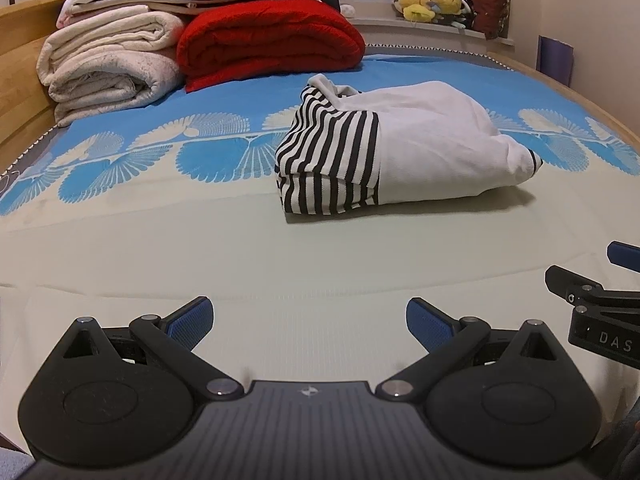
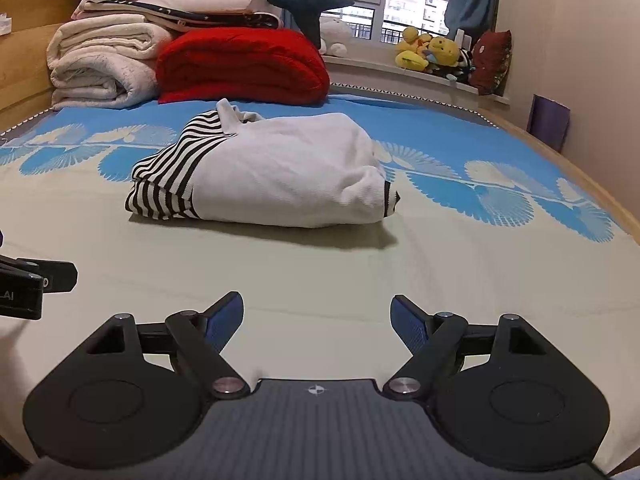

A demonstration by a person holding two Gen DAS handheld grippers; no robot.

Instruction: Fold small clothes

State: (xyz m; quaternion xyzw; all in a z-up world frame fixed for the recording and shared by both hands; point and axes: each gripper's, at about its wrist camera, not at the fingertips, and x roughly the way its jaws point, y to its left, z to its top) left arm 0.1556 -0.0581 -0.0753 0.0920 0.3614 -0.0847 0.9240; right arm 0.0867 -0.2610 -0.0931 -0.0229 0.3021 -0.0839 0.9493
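A small white garment with black-and-white striped sleeves [image 1: 400, 148] lies folded in a compact bundle on the bed; it also shows in the right wrist view [image 2: 272, 176]. My left gripper [image 1: 308, 320] is open and empty, low over the cream part of the bed cover, well short of the garment. My right gripper [image 2: 316, 318] is open and empty, also short of the garment. The right gripper shows at the right edge of the left wrist view [image 1: 600, 300], and the left gripper at the left edge of the right wrist view [image 2: 36, 280].
Folded white blankets [image 1: 108, 64] and a red blanket [image 1: 272, 48] are stacked at the bed's far left by the wooden headboard [image 1: 20, 60]. Plush toys [image 1: 432, 2] sit on the window sill. The blue-patterned bed cover [image 1: 160, 160] spreads around the garment.
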